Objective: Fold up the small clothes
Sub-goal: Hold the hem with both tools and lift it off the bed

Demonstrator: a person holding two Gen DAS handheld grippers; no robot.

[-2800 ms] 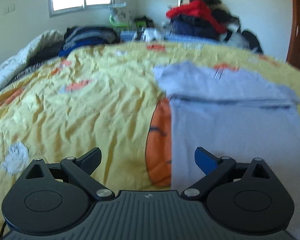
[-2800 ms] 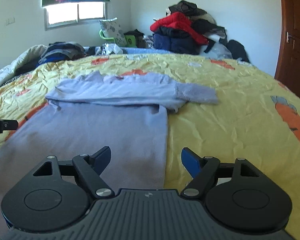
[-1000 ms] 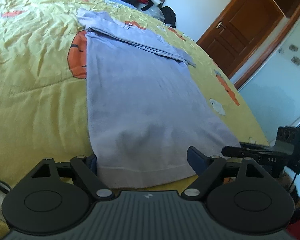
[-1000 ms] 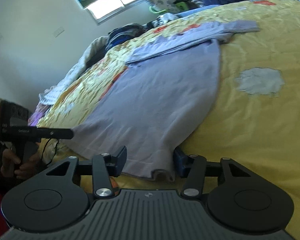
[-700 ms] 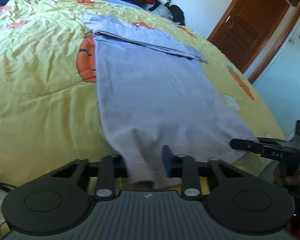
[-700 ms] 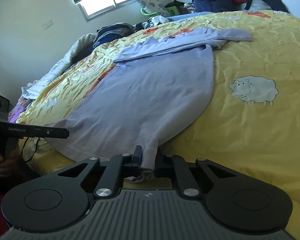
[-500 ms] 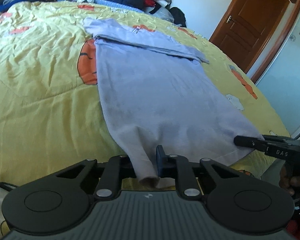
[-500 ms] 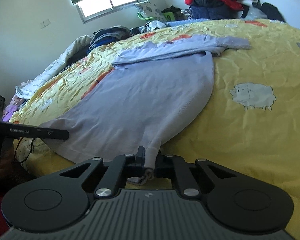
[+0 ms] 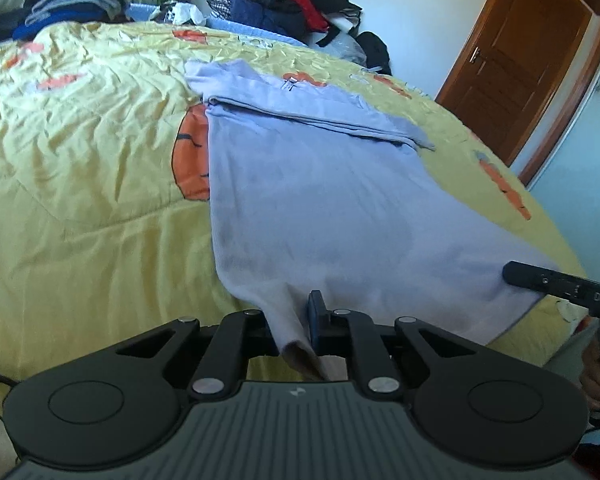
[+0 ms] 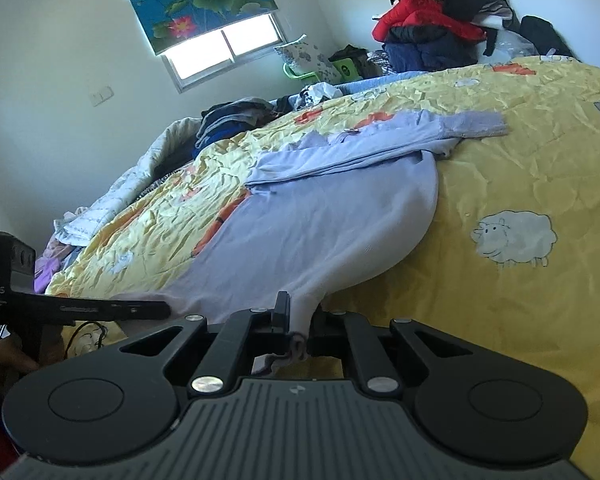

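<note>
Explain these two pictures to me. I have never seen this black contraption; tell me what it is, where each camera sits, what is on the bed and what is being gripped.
There is no robot here. A person holds a hand-operated two-finger claw in each hand, and each claw carries a wide-angle camera looking forward along its fingers. One picture comes from the left claw, the other from the right claw.

A lilac sweater lies spread on a bed with a yellow cartoon-print bedspread, its sleeves folded across the top. Piles of other clothes sit at the far end.

Each claw pinches one near corner of the sweater's hem: the right is shut on it, the left is closing on the cloth between its fingers. The black bar at each picture's edge is the other claw.
</note>
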